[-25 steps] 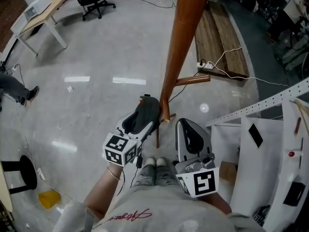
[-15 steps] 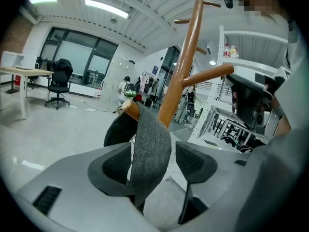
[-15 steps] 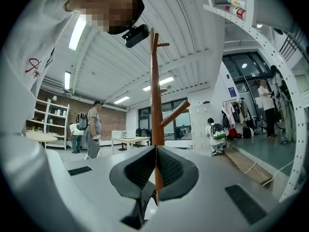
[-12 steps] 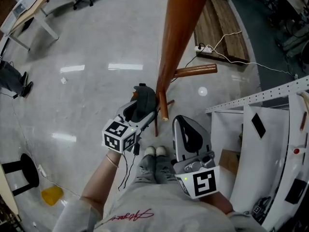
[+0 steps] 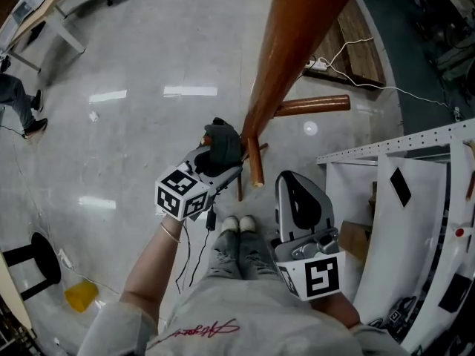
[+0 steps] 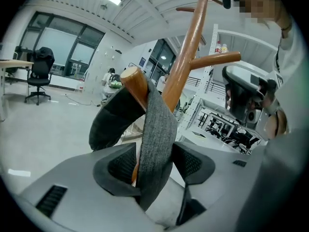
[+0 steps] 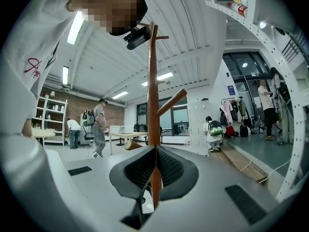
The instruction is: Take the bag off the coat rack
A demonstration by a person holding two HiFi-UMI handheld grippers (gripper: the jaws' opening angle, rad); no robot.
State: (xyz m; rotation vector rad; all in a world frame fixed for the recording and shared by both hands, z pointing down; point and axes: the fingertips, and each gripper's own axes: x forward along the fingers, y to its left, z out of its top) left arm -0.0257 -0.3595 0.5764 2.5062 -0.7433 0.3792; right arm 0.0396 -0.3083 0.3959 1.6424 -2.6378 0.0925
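A tall wooden coat rack pole (image 5: 291, 50) rises in front of me, with short pegs (image 5: 255, 166) sticking out low down. A grey felt bag strap (image 6: 157, 134) loops over one peg (image 6: 136, 83), and the darker bag body (image 6: 113, 122) hangs to its left. My left gripper (image 6: 155, 166) is shut on that strap just under the peg; in the head view it (image 5: 217, 154) sits against the pole with the dark bag (image 5: 223, 139) at its tip. My right gripper (image 5: 292, 184) hovers lower right of the pole, jaws pressed together, holding nothing (image 7: 154, 170).
White metal shelving (image 5: 393, 199) stands close on the right. Wooden planks and a power strip with cables (image 5: 318, 64) lie beyond the pole. A desk (image 5: 44, 17) is at the far left, a black stool (image 5: 35, 264) and a yellow object (image 5: 80, 295) at lower left. Several people stand farther off.
My left gripper has shifted a little up and toward the pole, still holding the strap. The right gripper has stayed about where it was.
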